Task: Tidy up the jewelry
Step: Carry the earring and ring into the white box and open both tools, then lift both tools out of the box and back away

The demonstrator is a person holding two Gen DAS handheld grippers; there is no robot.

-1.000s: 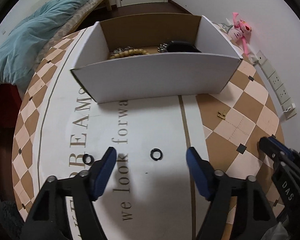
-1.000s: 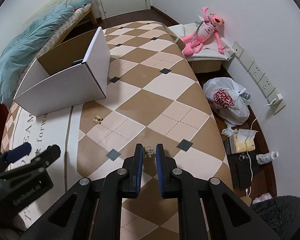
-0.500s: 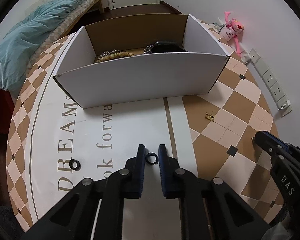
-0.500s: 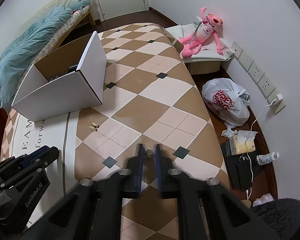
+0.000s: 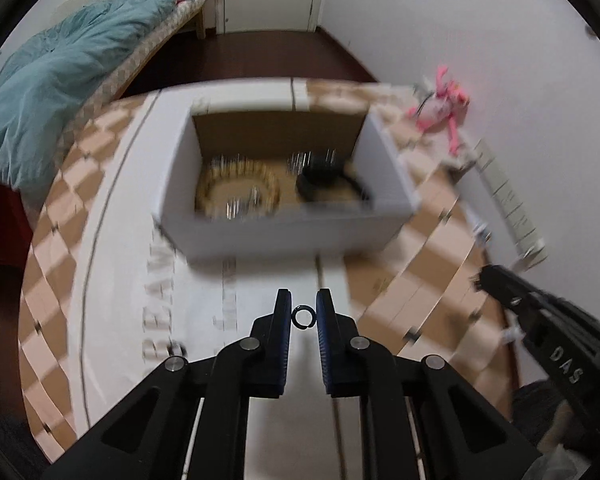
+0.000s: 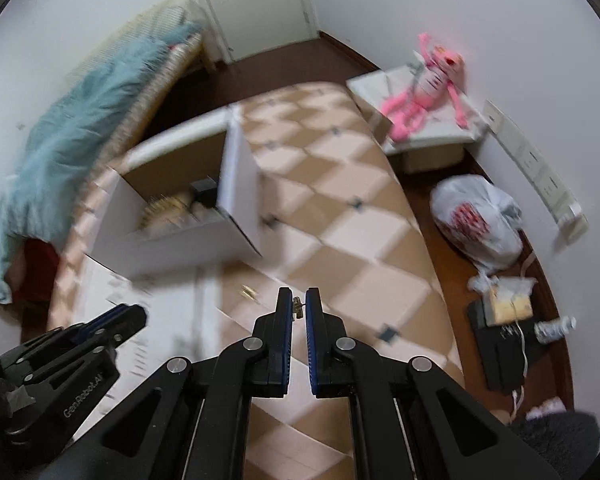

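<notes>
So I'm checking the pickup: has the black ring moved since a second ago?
Yes. The black ring, then lying on the white cloth, is now clamped in the left gripper and lifted off it.

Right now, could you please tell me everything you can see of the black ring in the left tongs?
The ring is a small, thin black band, plain and smooth, with a narrow gap on its right side, so it looks like an open loop. Its material cannot be told. It faces the camera, its opening showing. It sits between the tips of the left tongs, pinched by both blue pads, with the cloth blurred behind it and the box beyond.
</notes>
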